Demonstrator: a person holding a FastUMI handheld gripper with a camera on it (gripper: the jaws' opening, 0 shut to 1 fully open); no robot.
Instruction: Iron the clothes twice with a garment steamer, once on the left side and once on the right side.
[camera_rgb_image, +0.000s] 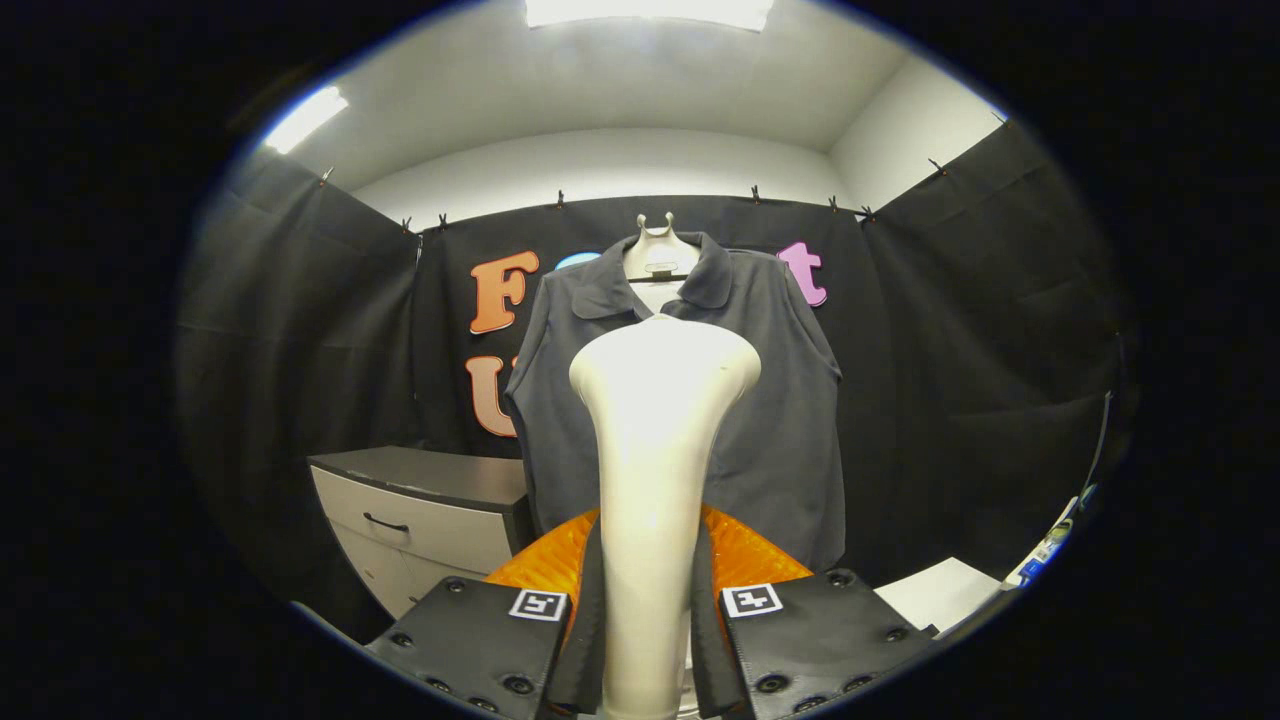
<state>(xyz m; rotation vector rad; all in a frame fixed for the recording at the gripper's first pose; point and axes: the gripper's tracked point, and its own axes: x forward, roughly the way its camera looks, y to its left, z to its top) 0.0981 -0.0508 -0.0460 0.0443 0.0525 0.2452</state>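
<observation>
Tongs (648, 640) clamped on steamer (660, 420) handle, shirt (780, 400) well ahead. Risk: top-heavy steamer could twist in grip w/ fast swing.

The one camera rode on the gripper (648, 640) and looked forward along its two fingers, which pressed on the steamer (655, 470) rising close before the lens. It faced the booth's back wall head-on from low down, tilted slightly upward, taking in the ceiling light (648, 10). The shirt (790, 420) hung near, just beyond the steamer; a cabinet (430, 510) stood beside it.
</observation>
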